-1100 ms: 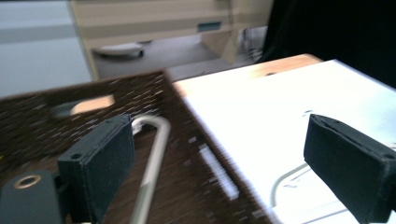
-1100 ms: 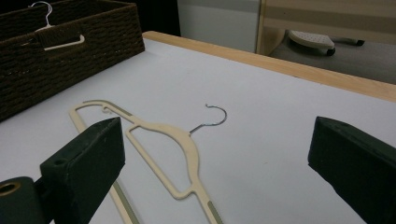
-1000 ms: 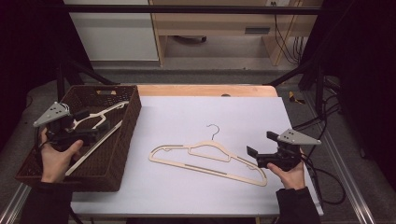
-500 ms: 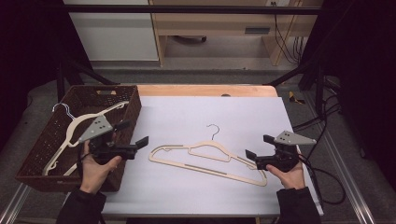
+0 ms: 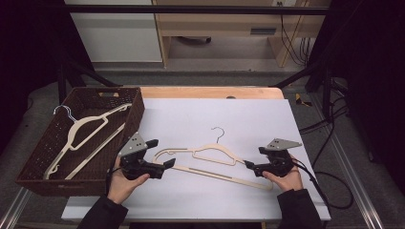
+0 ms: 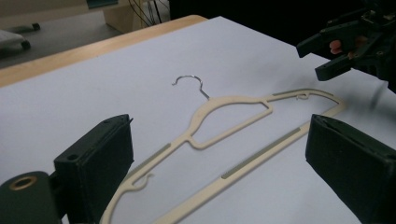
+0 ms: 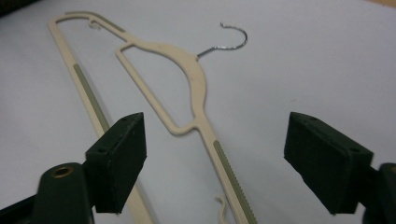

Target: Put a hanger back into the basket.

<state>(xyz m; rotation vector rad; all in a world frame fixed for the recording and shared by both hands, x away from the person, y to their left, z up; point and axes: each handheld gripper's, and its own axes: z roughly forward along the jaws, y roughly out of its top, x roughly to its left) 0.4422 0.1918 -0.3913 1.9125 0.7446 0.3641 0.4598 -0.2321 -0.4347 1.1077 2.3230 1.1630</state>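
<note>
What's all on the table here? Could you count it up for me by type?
Cream hangers: 2 (one on the table, one in the basket)
Brown woven baskets: 1
Hand-held claws: 2 (left, right)
Total: 5

It looks like a lab or a test room: a desk [image 5: 296, 143] with a white cover stands inside a black metal frame [image 5: 191, 9], loose cables [image 5: 286, 33] hang behind, and plain wooden furniture [image 5: 215, 24] stands on a grey floor [image 5: 191, 76].
</note>
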